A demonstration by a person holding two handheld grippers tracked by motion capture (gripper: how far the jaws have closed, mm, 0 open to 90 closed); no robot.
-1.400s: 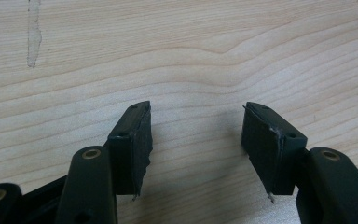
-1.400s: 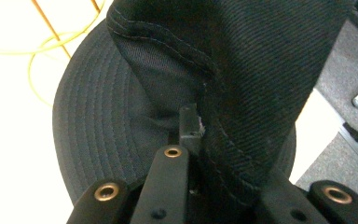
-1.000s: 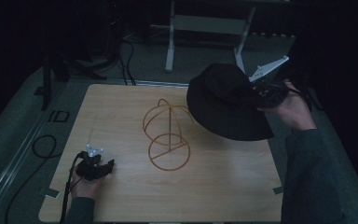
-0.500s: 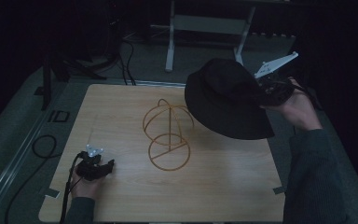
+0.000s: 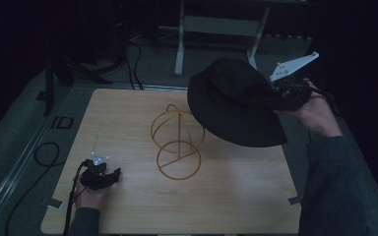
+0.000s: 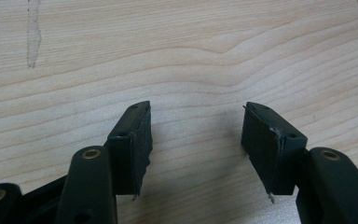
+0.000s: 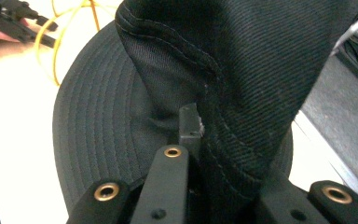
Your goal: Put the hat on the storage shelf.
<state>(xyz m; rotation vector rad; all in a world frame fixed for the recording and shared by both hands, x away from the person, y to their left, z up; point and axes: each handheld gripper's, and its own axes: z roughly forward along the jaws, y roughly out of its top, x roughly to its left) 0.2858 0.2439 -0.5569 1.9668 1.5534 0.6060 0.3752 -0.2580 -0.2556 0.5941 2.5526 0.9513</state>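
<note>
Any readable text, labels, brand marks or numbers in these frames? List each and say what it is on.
"ID": that is how the dark mark on the grey floor left of the table appears to read in the high view; it is dim, so the reading is unsure.
No print, label or logo can be made out on the black hat, the wire stand or either gripper.
</note>
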